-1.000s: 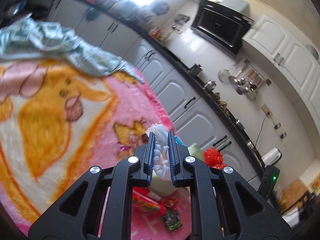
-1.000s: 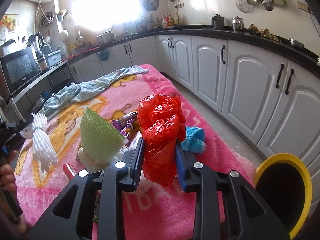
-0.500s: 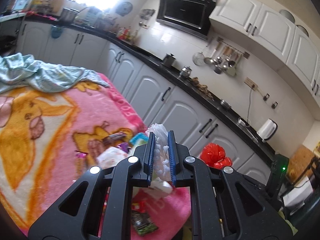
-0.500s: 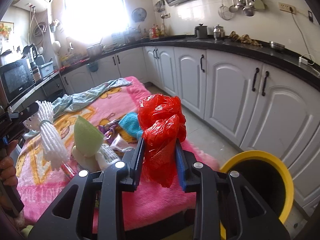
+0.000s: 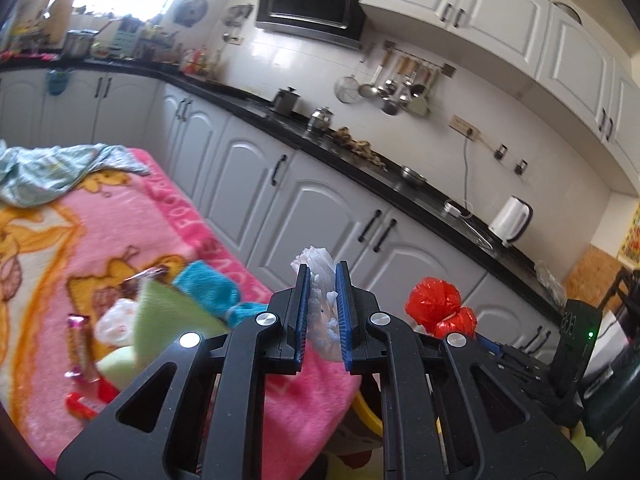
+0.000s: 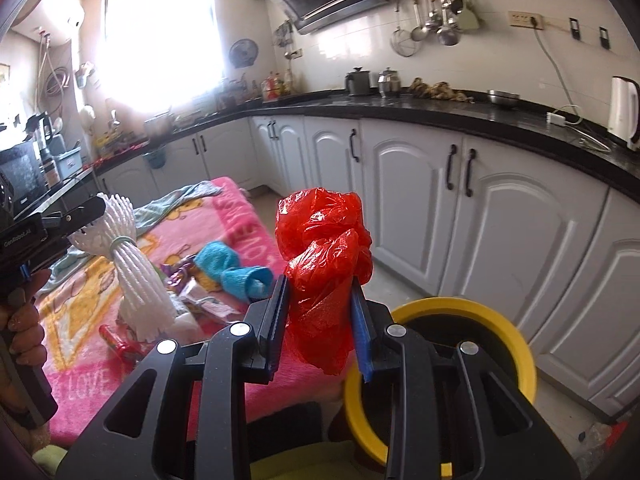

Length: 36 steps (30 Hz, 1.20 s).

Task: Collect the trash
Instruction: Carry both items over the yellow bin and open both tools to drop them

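Pink blanket [image 6: 240, 216] covered the table, one long edge facing the white cabinets [image 6: 408, 200]. Bin [image 6: 516, 344], black with a yellow rim, stood on the floor off the table's near corner, just behind the right gripper in its own view.

Teal cloth [image 5: 48, 172] lay crumpled at the table's far end. Remaining litter sat in a cluster along the cabinet-side edge, toward the near end: blue rag [image 6: 232, 268], green foam cone [image 5: 160, 320], a crumpled wrapper [image 6: 200, 300], a red stick pack [image 6: 116, 342]. The wrappers were too blurred to identify further.

Right gripper [image 6: 320, 312] was clamped on the red bag [image 6: 324, 248], a crumpled plastic wad bulging above the pads, held over the table's near corner beside the bin rim.

Left gripper [image 5: 322, 312] was pinched shut on the white foam net [image 5: 320, 280]. From the right wrist view, the net [image 6: 136, 276] hung down from that gripper above the blanket, tied at its waist, with a hand [image 6: 24, 320] on the grip.
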Each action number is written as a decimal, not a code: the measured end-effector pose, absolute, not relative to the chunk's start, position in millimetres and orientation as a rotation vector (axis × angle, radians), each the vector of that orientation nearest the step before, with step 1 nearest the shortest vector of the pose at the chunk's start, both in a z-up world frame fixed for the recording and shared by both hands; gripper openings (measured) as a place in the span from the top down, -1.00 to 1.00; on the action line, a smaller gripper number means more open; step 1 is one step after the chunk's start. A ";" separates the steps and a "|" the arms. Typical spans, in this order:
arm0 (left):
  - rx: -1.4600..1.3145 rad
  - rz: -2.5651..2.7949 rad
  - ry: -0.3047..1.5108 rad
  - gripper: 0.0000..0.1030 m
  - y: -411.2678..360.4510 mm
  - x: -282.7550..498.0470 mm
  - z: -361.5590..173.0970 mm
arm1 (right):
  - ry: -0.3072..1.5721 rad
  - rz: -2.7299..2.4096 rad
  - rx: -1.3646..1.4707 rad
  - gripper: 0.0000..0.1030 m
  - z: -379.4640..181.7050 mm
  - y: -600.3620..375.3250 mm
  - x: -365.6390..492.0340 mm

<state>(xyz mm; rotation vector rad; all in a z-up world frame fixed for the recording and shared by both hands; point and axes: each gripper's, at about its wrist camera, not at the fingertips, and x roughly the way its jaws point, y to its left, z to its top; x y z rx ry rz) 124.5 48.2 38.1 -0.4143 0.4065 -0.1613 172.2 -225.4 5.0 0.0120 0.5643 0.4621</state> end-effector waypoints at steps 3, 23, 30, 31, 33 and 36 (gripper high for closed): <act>-0.388 -0.183 0.410 0.84 28.7 133.6 40.4 | 0.560 0.434 0.026 0.46 3.3 -240.7 169.5; -0.241 -0.254 0.471 0.83 -82.7 201.0 16.3 | 0.633 0.254 0.146 0.45 -31.6 -331.0 170.5; -0.198 -0.258 0.520 0.80 -117.0 228.5 -7.0 | 0.668 0.231 0.215 0.34 -47.8 -348.1 181.9; -0.194 -0.257 0.525 0.75 -120.2 231.4 -9.9 | 0.670 0.232 0.227 0.15 -49.9 -349.9 183.8; -0.187 -0.262 0.548 0.48 -125.6 237.0 -17.9 | 0.671 0.207 0.240 -0.01 -53.6 -353.9 186.8; -0.190 -0.271 0.576 0.14 -127.4 240.1 -27.4 | 0.679 0.191 0.252 -0.12 -58.5 -358.6 189.7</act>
